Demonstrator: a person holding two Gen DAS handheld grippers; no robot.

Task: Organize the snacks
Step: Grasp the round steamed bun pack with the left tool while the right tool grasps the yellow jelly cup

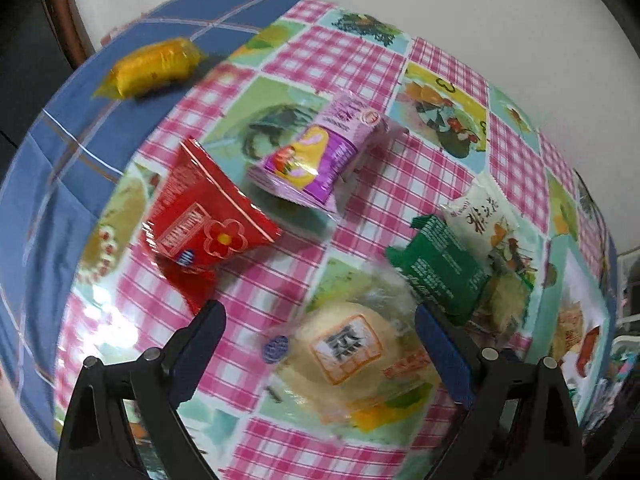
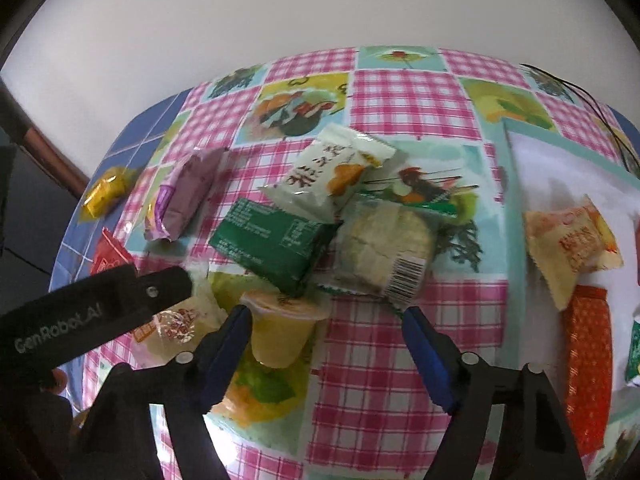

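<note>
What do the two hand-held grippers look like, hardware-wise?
Both match: the left hand-held gripper and right hand-held gripper have black angular linkage arms with round silver pivot pins and flat dark-blue fingers. In the right wrist view, the left unit's black body carries white "GenRobot.AI" lettering. No cables or sleeves show.

The left gripper (image 1: 320, 320) hangs wide apart over a round pastry pack (image 1: 344, 356). A red packet (image 1: 200, 228) lies at ten o'clock (a green one (image 1: 440, 264) at two).
</note>
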